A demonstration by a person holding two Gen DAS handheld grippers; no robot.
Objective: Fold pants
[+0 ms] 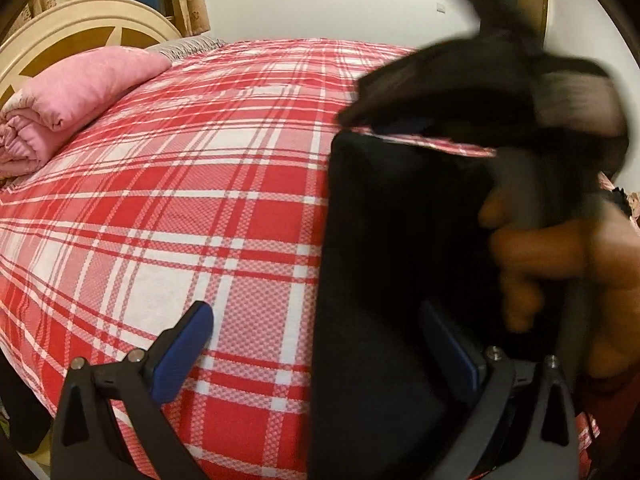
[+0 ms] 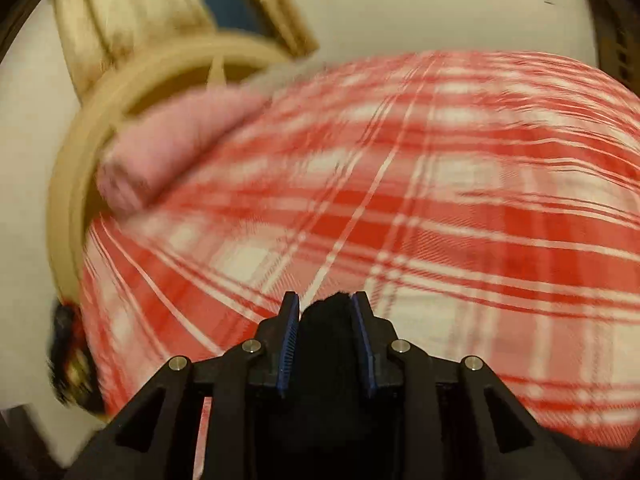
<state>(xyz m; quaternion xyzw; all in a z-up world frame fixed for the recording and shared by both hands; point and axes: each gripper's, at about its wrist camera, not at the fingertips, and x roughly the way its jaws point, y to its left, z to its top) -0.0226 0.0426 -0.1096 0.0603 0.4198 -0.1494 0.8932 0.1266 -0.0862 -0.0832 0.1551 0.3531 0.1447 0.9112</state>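
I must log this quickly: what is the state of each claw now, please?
Left claw: open, black pants lying against its right finger.
Right claw: closed on black pants fabric.

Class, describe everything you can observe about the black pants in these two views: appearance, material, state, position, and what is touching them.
The black fabric pants look plain, dark and soft, with no visible pattern or detail. In the left wrist view they lie as a flat, straight-edged panel on the red and white plaid bedspread, while an upper part is lifted and blurred. The left claw is open, one finger over the cloth. In the right wrist view the right claw is shut on a bunch of the fabric.
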